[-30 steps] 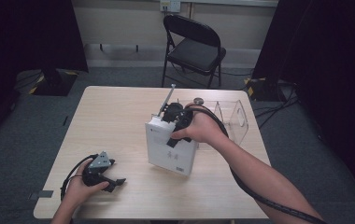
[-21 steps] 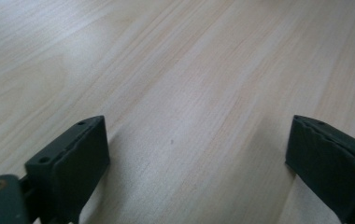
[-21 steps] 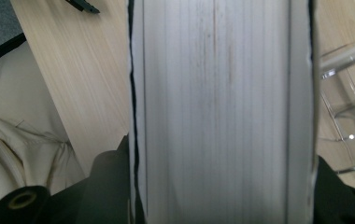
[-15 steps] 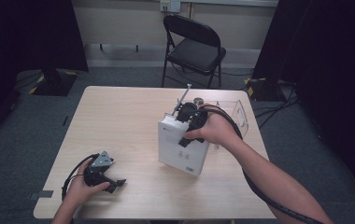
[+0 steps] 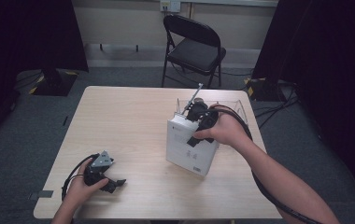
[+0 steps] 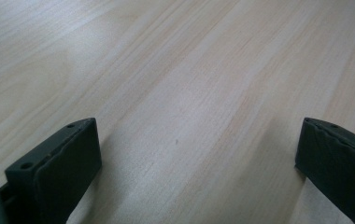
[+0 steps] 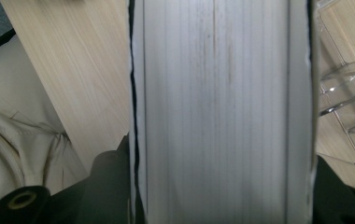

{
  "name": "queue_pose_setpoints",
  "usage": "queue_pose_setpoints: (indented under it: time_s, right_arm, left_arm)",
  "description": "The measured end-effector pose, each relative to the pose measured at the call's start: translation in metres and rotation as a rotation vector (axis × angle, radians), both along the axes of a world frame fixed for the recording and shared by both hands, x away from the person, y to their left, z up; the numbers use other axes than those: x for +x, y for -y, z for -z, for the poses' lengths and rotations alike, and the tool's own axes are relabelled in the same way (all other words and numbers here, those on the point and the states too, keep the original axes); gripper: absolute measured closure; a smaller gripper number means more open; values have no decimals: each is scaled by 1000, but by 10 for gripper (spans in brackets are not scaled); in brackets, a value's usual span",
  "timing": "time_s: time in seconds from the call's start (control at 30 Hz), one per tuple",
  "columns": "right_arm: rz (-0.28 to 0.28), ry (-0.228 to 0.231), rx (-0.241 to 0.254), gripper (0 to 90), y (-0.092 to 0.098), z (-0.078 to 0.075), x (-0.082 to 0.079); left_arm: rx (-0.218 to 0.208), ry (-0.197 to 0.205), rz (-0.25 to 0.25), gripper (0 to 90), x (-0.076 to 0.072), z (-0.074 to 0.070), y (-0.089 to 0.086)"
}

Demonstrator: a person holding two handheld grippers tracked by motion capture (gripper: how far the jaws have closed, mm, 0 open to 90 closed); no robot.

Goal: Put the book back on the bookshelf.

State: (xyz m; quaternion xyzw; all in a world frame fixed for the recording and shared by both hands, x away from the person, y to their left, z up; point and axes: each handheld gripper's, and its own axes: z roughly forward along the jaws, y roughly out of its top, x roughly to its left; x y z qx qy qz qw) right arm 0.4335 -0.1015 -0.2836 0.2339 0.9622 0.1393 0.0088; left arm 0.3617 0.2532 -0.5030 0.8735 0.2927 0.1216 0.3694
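White book (image 5: 192, 147): stands upright on the table (image 5: 119, 121), just beside the clear rack (image 5: 234, 105).
Step in hand: carrying the book toward the rack; keep it vertical, lift clear of the rack wall.
Right gripper (image 5: 199, 126): jaws clamp the book's top edge.
Left gripper (image 5: 112, 183): jaws just opened wide, nothing between them, resting on the table.
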Motion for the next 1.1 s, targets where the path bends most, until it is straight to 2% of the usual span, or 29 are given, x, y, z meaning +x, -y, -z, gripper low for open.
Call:
queue_pose_setpoints:
  time_s: [0.63,0.67,0.87,1.1]
  right_arm:
    - [50,6,-3,525,32,-1,-1]
    - [58,-6,-2,525,33,-1,-1]
    - [56,-5,-16,525,39,-3,-3]
    - [72,0,-9,525,51,-6,-3]
  left_arm:
    - [-2,3,-2,0,0,0,0]
    - [-2,3,-2,0,0,0,0]
    - [-3,3,-2,0,0,0,0]
    - [-2,3,-2,0,0,0,0]
